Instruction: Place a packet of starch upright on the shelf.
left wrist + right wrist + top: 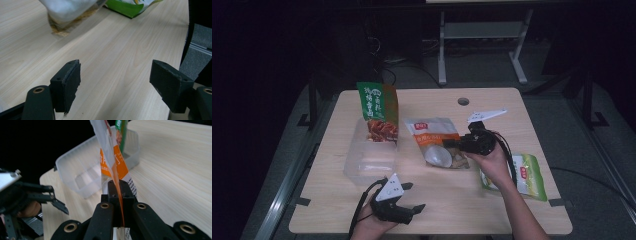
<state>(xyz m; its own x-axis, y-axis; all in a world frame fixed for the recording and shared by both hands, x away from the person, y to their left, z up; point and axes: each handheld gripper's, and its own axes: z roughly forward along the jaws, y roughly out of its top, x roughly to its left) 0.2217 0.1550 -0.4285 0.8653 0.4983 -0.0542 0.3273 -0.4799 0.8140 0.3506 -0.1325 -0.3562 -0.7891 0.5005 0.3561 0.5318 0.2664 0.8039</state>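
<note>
A white and orange snack bag [437, 142] is at the middle of the table, one edge lifted. My right gripper [451, 145] is shut on that edge; in the right gripper view the jaws [119, 191] pinch the thin bag [112, 157], which rises tilted above them. My left gripper [413, 196] rests near the table's front edge, open and holding nothing. In the left gripper view its jaws [116, 75] stand wide apart over bare wood, with the white bag [67, 12] farther off.
A clear plastic container [367, 165] sits left of the middle, with a green and orange snack bag [378, 112] standing upright in its far end. A light green bag [529, 175] lies at the right, under the person's right forearm. A round hole [463, 101] is near the table's far edge.
</note>
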